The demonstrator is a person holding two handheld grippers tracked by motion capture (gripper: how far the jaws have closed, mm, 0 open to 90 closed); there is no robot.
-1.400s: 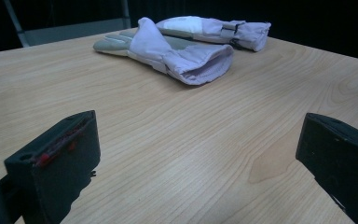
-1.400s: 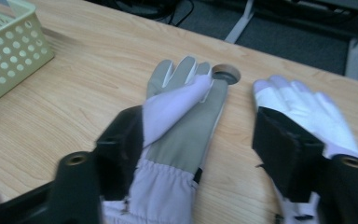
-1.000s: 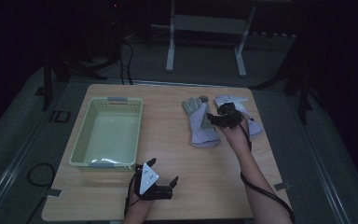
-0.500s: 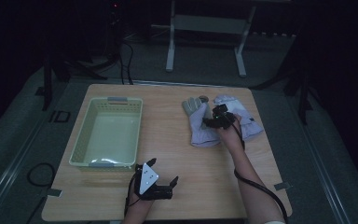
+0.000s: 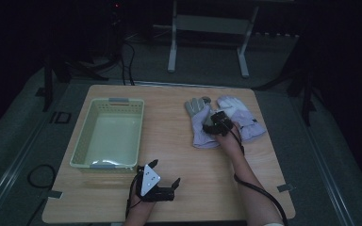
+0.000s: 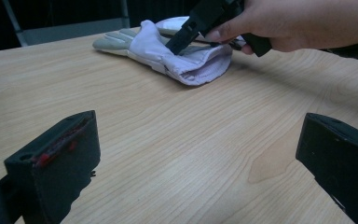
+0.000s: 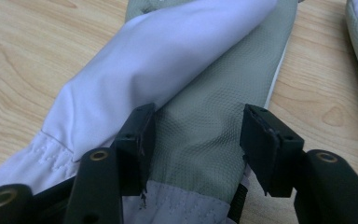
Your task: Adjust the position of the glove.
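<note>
My right gripper [image 5: 215,124] is down on the near glove [image 5: 201,126], which lies on the right half of the wooden table [image 5: 179,155], cuff toward me and fingers pointing to the far edge. In the right gripper view, my two black fingers [image 7: 137,140] stand apart, roughly half open, with the glove's grey-green palm panel and a fold of its pale lilac fabric between them. The left fingertip touches that fold; the right one sits on or just above the grey-green panel, and I cannot tell whether it presses. The fabric is not pinched: no clamp is made.

A second glove [image 5: 239,117] lies just to the right of the first, touching or overlapping it near the fingers.

My left gripper [image 5: 162,175] rests low at the near edge of the table, well apart from both gloves. Its fingers [image 6: 56,163] are wide apart with only bare tabletop between them, pointing toward the near glove.

A pale yellow-green basket [image 5: 87,143] sits on the left half of the table, just left of and beyond my left gripper.
</note>
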